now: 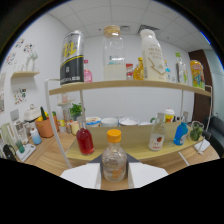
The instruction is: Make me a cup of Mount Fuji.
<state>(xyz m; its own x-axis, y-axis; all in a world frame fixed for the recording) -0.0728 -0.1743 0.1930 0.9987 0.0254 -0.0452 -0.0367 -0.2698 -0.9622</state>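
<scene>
- The fingers of the gripper [114, 176] are bracketing a small clear bottle with a yellow cap [113, 159]; the white pads [82, 176] are sitting at either side of its base. Whether both pads are actually pressing on the glass, I cannot tell.
- The bottle is standing upright, partly filled with clear liquid, just ahead of the lower shelf [130, 145].
- Risk 1: if the hold is only loose, the smooth rounded glass is likely slipping or rotating on any lift. Cause: low contact near the base, weight above.
- Risk 2: the red-liquid flask [84, 139] is standing just beyond and to the side; a sideways swing is risking a knock and spill.
- Risk 3: the white-labelled bottle [157, 136] and blue bottle [181, 132] are crowding the same shelf, so any forward reach is passing near them.
- Risk 4: the upper shelf [125, 86] is carrying tall containers, a dark can [72, 57] among them; a high lift is bringing the yellow cap toward its edge.
- Risk 5: the cap appears on, so pouring before uncapping is yielding nothing; tilting with a loose cap is leaking.
- Judgement: which ingredient this bottle is cannot be read here.
</scene>
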